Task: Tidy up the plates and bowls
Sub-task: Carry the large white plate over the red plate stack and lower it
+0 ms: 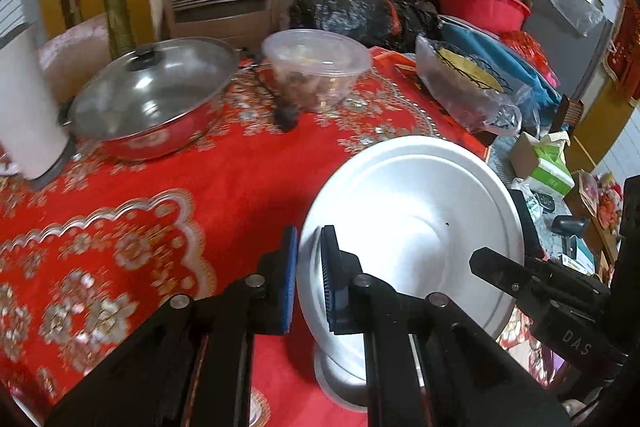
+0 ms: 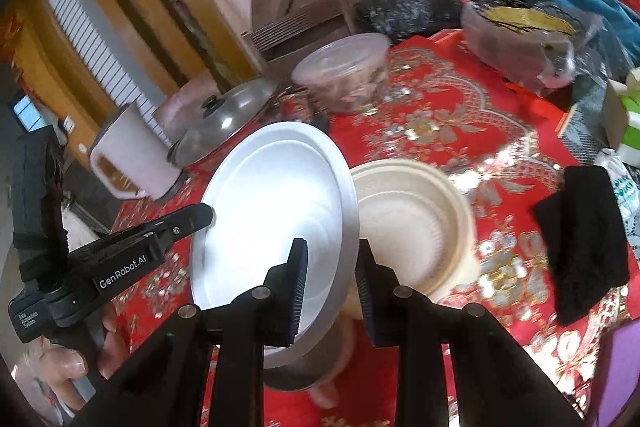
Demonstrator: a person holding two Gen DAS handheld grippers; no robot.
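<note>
1. Landmark = metal plate (image 2: 272, 211). It's held tilted above the red tablecloth (image 1: 132, 195), concave face toward the lidded pan (image 1: 152, 99) side.
2. Left gripper (image 1: 309, 279): jaws clamped on the plate's near-left rim, one blue pad each side of the edge. Seen from the right wrist cam, its tip meets the plate's left edge.
3. Right gripper (image 2: 331, 291): jaws straddle the plate's right rim w/ a visible gap on the outer side. Looks not fully closed on it, so treat the left as the only sure hold.
4. Beige bowl stack (image 2: 416, 227) sits on the cloth just right of & behind the plate, partly hidden by its rim.
5. Likely step: carry the plate to a resting spot. Do it well:
   - Level the plate before lowering; a rim pinch on a tilted plate lets it swing.
   - Close the right jaws on the rim or pull them clear. Half-contact could knock it.
   - Keep the plate's lower edge off the bowl stack while moving.
   - Clear plastic tub (image 1: 316, 67) & pan lie beyond the plate; stay short of both.
6. A thumb shows under the plate in the right view; what it supports, can't tell.
</note>
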